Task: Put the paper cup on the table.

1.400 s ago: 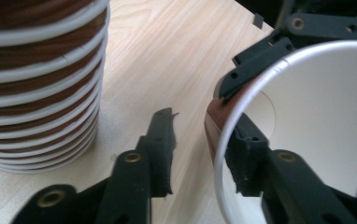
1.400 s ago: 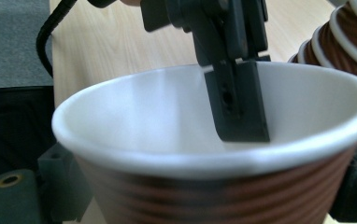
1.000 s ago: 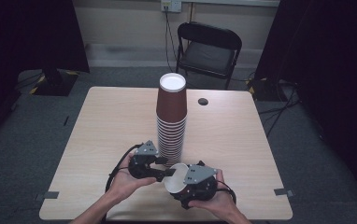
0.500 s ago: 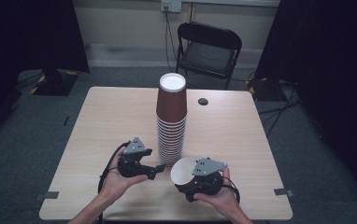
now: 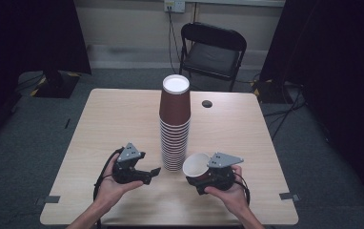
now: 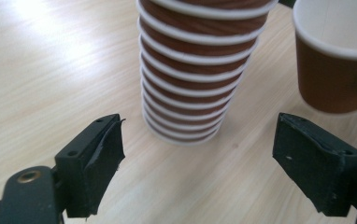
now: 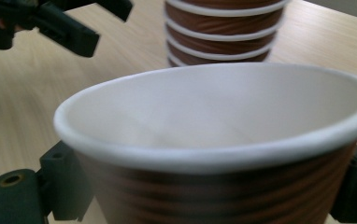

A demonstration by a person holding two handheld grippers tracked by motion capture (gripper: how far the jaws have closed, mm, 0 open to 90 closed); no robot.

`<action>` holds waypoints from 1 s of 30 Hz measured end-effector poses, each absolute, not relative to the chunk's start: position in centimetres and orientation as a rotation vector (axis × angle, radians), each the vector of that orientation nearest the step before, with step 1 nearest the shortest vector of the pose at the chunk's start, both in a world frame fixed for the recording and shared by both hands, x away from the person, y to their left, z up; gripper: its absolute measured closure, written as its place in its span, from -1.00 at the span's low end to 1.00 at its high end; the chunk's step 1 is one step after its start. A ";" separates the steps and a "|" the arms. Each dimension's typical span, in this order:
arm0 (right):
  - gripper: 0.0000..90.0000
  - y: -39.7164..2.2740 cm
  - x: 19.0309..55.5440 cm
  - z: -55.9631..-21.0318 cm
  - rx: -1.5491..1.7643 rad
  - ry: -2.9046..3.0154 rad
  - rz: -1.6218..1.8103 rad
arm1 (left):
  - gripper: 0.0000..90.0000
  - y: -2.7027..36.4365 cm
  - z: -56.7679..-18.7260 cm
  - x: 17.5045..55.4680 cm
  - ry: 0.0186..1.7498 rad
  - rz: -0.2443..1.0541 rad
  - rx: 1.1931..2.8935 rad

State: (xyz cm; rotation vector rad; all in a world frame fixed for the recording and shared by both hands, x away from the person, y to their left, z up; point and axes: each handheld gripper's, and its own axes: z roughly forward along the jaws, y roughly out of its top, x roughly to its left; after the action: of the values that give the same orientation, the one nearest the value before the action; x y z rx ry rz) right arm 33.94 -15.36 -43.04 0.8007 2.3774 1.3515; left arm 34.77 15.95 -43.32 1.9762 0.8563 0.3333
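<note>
Lower centre-right: the right hand-held gripper [image 5: 204,177] clasps the light, crushable paper cup [image 5: 197,165] (thin-walled, best held gently mid-wall) beside the stack of cups [image 5: 174,125]; the left hand-held gripper [image 5: 152,173], jaws just opened, gapes empty.

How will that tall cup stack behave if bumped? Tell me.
The cup stack is tall on a narrow base, so it would probably tip rather than slide. Being nested paper cups, it likely weighs little and dents easily. The table looks smooth, so slight skidding seems possible.

Dim room, glare on table [image 6: 36,28] (blurred close-ups)
</note>
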 end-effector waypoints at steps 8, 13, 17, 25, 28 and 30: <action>-0.78 -17.3 34.6 -42.8 0.918 2.285 1.373 | -0.63 17.3 -44.0 33.7 0.836 0.294 1.997; -0.78 -18.1 35.6 -42.9 0.971 2.241 1.365 | -0.63 18.8 -44.4 33.5 0.861 0.282 1.975; -0.78 -18.6 36.4 -42.8 1.006 2.205 1.379 | -0.63 19.6 -44.8 33.5 0.899 0.308 1.964; -0.78 -19.4 38.0 -43.2 1.082 2.151 1.376 | -0.65 21.0 -45.8 33.6 0.901 0.364 1.951; -0.78 -19.5 38.7 -43.3 1.105 2.138 1.374 | -0.65 21.2 -45.6 33.7 0.912 0.389 1.921; -0.78 -19.6 39.3 -43.0 1.124 2.114 1.388 | -0.65 21.4 -45.6 33.7 0.909 0.398 1.920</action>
State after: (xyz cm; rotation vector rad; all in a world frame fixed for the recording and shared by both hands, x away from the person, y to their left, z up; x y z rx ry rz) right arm 39.34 -19.65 -43.03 1.1243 2.1136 1.3884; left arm 33.75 21.38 -45.65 1.9201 0.9093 0.3981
